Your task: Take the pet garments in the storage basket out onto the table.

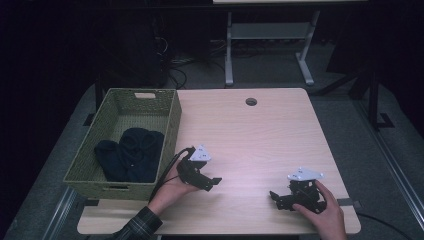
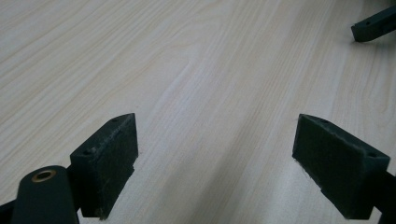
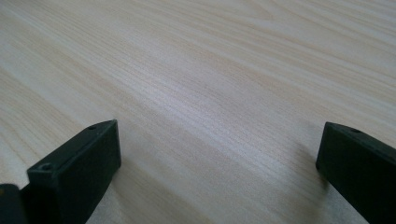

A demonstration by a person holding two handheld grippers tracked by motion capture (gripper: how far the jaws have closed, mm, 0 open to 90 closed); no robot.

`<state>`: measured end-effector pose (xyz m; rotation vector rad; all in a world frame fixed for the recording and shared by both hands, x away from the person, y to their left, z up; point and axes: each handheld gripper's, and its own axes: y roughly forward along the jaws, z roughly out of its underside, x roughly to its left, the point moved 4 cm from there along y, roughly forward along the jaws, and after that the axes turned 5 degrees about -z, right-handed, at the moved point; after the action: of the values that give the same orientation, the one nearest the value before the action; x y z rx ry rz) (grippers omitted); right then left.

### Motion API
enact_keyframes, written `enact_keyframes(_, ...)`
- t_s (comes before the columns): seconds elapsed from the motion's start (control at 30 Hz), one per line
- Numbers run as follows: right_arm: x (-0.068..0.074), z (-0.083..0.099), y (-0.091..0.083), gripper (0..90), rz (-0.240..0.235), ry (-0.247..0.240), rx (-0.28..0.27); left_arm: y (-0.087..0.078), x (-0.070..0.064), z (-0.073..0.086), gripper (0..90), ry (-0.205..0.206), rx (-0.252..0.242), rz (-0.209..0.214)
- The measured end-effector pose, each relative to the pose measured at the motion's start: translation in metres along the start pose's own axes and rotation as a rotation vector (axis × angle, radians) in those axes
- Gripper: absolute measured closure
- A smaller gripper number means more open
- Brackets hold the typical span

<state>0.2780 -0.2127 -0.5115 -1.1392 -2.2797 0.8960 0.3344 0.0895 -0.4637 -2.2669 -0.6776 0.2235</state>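
My left gripper (image 1: 214, 183) rests low over the light wooden table (image 1: 260, 135) just right of a green woven basket (image 1: 170, 120). Its jaws stand wide apart with bare wood between them (image 2: 215, 149). My right gripper (image 1: 274, 199) sits near the table's front right, pointing left, also open with nothing between its jaws (image 3: 217, 158). Dark navy fabric items (image 1: 131, 154) lie inside the basket. A jaw tip of the right gripper (image 2: 373, 25) shows at the top right of the left gripper view.
A round cable hole (image 1: 251, 101) sits near the table's far edge. Beyond the table stand the white legs of another desk (image 1: 229, 55) and some cables on a dark floor.
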Motion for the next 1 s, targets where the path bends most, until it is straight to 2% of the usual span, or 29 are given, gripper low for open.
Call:
enact_keyframes(0.2, 0.0, 0.0, 0.0, 0.0, 0.0, -0.001, 0.0, -0.004, 0.0, -0.004, 13.7, 0.01, 0.0, 0.003)
enact_keyframes(0.53, 0.0, 0.0, 0.0, 0.0, 0.001, -0.004, -0.002, -0.012, 0.001, -0.012, 13.8, -0.001, -0.023, 0.0)
enact_keyframes(1.0, 0.0, 0.0, 0.0, 0.0, 0.0, -0.004, -0.002, -0.026, 0.006, -0.031, 13.8, 0.001, -0.056, 0.003)
